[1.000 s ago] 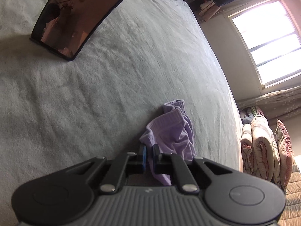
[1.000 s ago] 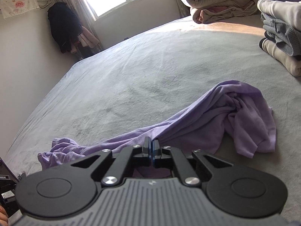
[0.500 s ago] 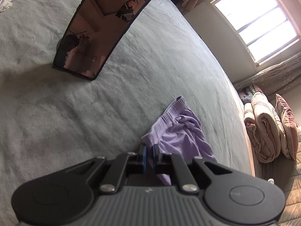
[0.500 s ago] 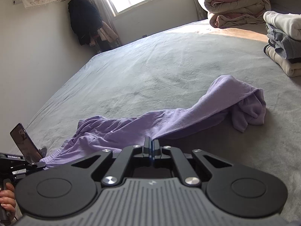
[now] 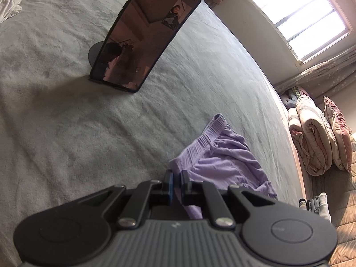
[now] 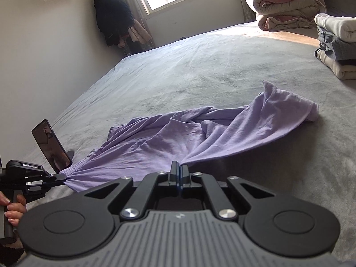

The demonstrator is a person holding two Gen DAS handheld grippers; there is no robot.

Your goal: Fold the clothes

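Lilac garment pinched at near edge by both grippers: right gripper fingers clamped on bunched cloth, left gripper fingers clamped on ribbed waistband corner. Garment lies stretched across grey bed, far end crumpled, no fold made yet. Spreading looks underway; smoothing and every fold remain. Beyond: propped phone, folded stack at far right, likely finished items.

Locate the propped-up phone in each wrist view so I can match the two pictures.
Left wrist: the phone stands upper centre on the bed, beyond the purple garment.
Right wrist: the phone is at the left edge, just above the left gripper.
Shared landmark: the purple garment's ribbed waistband.
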